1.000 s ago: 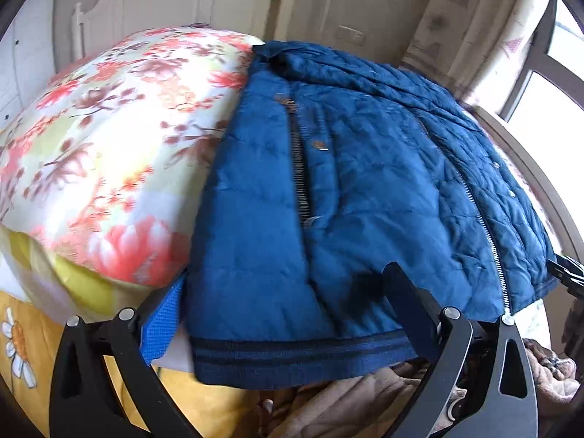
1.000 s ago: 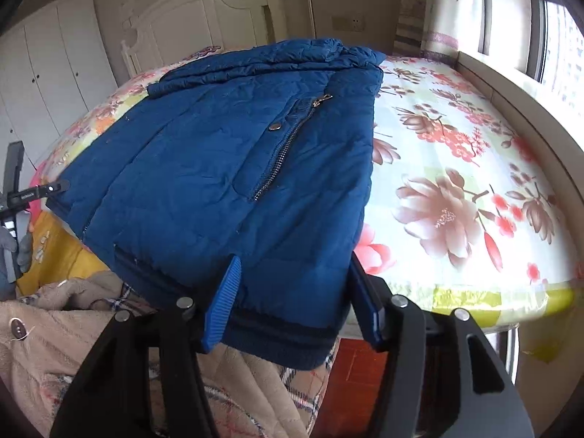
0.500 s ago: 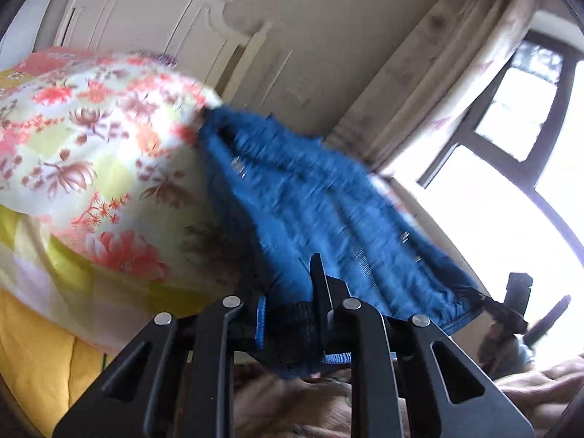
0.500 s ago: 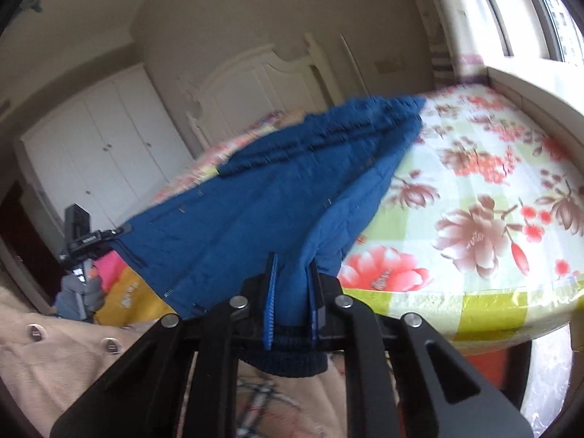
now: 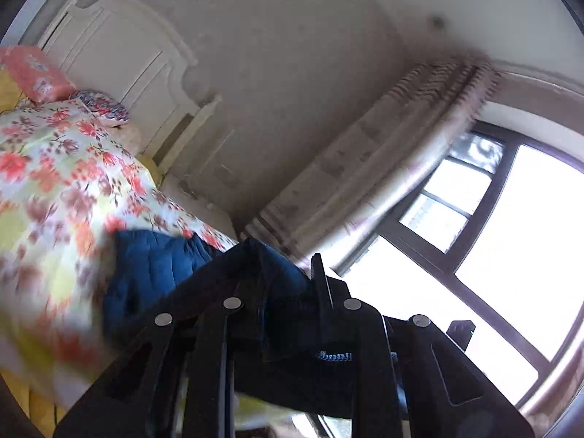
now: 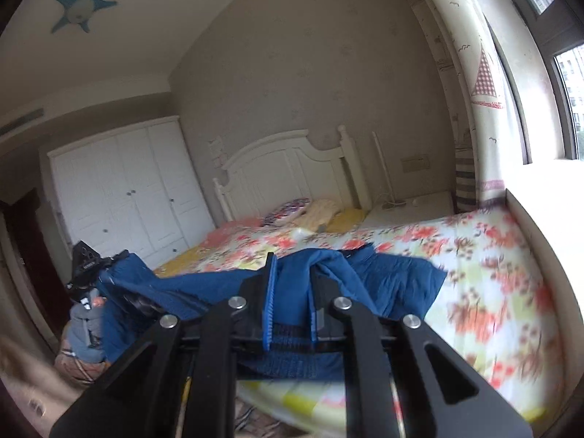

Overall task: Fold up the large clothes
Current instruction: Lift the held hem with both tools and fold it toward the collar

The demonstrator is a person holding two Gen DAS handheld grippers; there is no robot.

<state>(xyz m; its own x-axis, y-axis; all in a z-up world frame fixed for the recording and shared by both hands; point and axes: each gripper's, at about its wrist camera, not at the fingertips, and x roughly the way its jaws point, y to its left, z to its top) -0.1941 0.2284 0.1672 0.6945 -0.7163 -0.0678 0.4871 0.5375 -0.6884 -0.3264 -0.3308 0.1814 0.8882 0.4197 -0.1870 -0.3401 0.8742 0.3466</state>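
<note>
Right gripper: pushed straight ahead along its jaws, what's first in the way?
The blue jacket that the right gripper already clamps, bunched just ahead; beyond it, likely the floral bedspread. Depth is unclear.

Each gripper is built from matte black linkage bars joined by round silver screws. Ribbed blue pads point(image 6: 269, 303) are fitted on the right gripper point(image 6: 290, 304). The left gripper point(image 5: 288, 303) is seen mostly in dark silhouette.
</note>
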